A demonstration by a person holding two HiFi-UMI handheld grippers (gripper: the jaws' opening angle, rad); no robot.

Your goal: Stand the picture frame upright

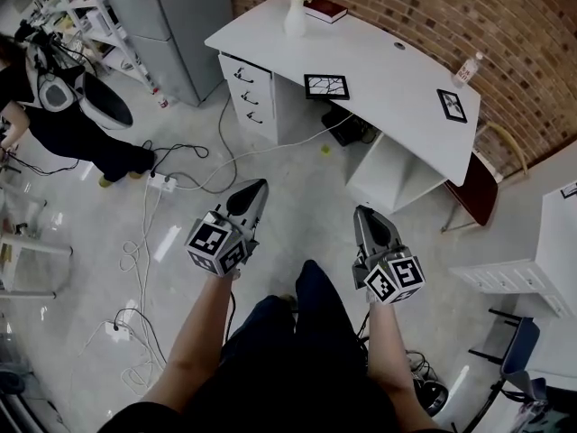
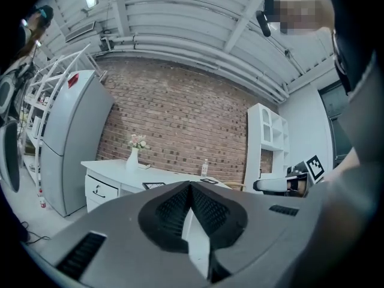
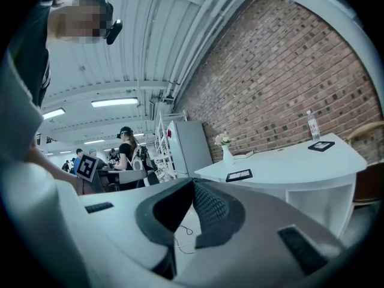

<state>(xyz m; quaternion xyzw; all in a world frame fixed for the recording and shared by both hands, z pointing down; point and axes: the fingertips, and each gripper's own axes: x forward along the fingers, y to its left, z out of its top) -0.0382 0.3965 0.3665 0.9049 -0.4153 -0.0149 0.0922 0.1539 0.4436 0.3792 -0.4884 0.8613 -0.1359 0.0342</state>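
Two black picture frames lie flat on the white desk: one near the middle, one toward its right end. In the left gripper view the nearer frame is far ahead; the right gripper view shows both, the near frame and the far frame. My left gripper and right gripper hover over the floor, well short of the desk, pointing toward it. Both are shut with nothing between the jaws, as the left gripper and right gripper show close up.
On the desk stand a white vase with flowers, a book and a bottle. Drawers sit under its left end, a chair at its right. Cables and a power strip cross the floor. A person stands far left.
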